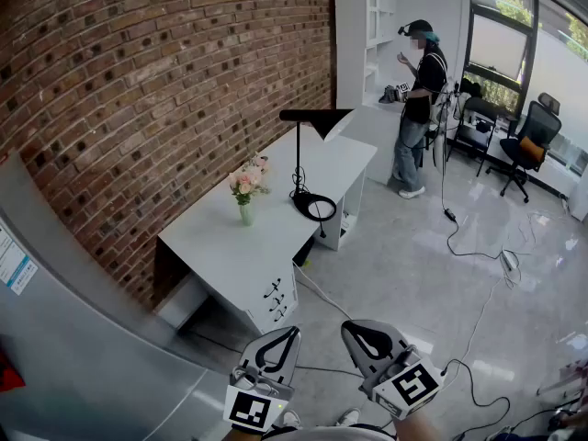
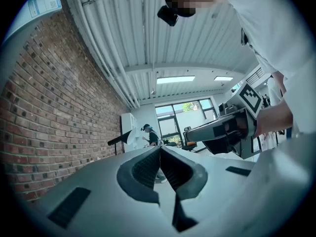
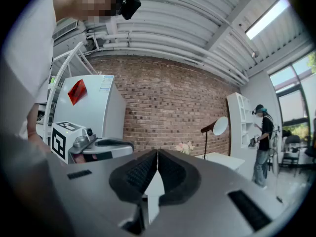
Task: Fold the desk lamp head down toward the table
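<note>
A black desk lamp [image 1: 298, 159] stands on the white table [image 1: 230, 246] by the brick wall. Its head [image 1: 317, 117] is raised level at the top of the pole, and its ring base [image 1: 315, 207] rests near the table's right edge. Both grippers are far from it, low and close to my body. The left gripper [image 1: 287, 336] is shut with nothing in it, and so is the right gripper [image 1: 360, 331]. The lamp [image 2: 120, 138] is small and distant in the left gripper view above the shut left gripper [image 2: 160, 150]. The right gripper view shows the lamp [image 3: 215, 127] beyond the shut right gripper [image 3: 157, 154].
A vase of pink flowers [image 1: 246, 188] stands on the table left of the lamp. A person [image 1: 419, 108] stands at the far end by a white shelf [image 1: 363, 26]. Cables [image 1: 459, 246] trail over the floor. Office chairs [image 1: 525, 145] stand at the right; a grey cabinet [image 1: 64, 338] is at my left.
</note>
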Available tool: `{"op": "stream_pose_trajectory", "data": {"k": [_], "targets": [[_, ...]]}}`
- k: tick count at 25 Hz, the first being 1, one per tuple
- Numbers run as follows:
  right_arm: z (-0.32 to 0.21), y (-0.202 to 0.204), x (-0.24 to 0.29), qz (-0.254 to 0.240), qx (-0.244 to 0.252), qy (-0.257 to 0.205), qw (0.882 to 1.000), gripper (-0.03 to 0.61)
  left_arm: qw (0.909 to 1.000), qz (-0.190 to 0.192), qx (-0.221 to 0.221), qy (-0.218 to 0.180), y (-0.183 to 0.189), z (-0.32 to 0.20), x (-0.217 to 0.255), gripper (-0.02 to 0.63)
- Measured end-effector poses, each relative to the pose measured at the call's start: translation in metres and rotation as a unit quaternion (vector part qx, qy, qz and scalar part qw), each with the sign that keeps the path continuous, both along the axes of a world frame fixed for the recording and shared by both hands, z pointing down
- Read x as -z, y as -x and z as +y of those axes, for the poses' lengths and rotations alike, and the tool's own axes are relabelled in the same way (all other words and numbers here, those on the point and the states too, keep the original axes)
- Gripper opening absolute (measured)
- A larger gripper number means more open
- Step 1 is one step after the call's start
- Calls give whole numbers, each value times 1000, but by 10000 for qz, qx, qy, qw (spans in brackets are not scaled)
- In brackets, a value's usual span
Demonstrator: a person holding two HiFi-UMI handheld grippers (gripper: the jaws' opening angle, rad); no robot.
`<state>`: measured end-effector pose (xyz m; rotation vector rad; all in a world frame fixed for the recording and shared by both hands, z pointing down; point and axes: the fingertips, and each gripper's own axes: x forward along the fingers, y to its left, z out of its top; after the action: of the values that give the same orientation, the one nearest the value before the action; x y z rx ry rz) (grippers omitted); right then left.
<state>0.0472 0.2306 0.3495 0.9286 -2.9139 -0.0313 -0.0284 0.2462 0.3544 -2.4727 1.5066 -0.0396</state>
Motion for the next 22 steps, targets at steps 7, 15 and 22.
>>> {"op": "stream_pose_trajectory", "data": {"k": [7,15,22], "targets": [[3,1,-2,29,-67,40,10000,21,9999,100,-64,-5,0,1,1,8],[3,-3,-6,73,-228,91,9997,21,9996,231,-139,38,-3,1,-2,8],[6,-3,-5,108,-303,77,9995,21,9997,147,-203,11,-3,4,-3,8]]}}
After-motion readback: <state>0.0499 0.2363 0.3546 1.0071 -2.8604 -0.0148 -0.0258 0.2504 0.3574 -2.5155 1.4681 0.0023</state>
